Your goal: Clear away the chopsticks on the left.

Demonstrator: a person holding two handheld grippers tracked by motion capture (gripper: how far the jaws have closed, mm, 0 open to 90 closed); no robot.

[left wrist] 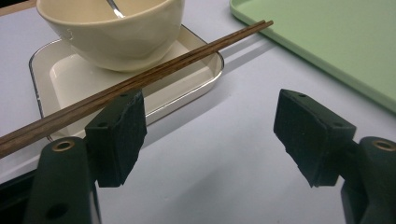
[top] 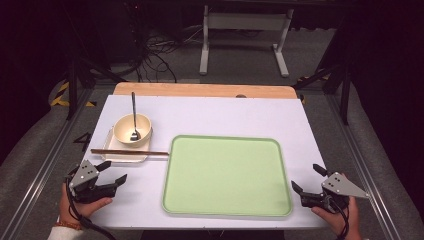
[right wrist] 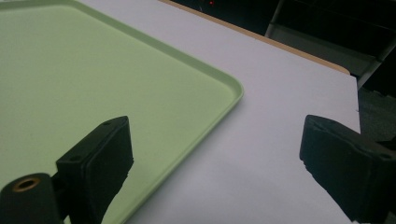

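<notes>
A cream bowl [top: 132,129] with a metal spoon [top: 134,116] in it stands on a small white rectangular plate [top: 117,154] at the table's left. A pair of brown chopsticks [top: 129,151] lies across the plate's near side, its tips reaching the green tray [top: 227,176]. My left gripper [top: 114,171] hovers open just below the plate; in the left gripper view the left gripper [left wrist: 210,135] has bare table between its pads, with the chopsticks [left wrist: 140,77] and bowl [left wrist: 116,28] just beyond. My right gripper [top: 309,179] stands open at the tray's right edge, the right gripper [right wrist: 215,154] straddling the tray's rim [right wrist: 233,93].
The white table top [top: 210,112] has a wooden strip at its far edge. Dark floor, cables and a white table frame [top: 245,30] lie beyond. Metal rails run along both sides of the table.
</notes>
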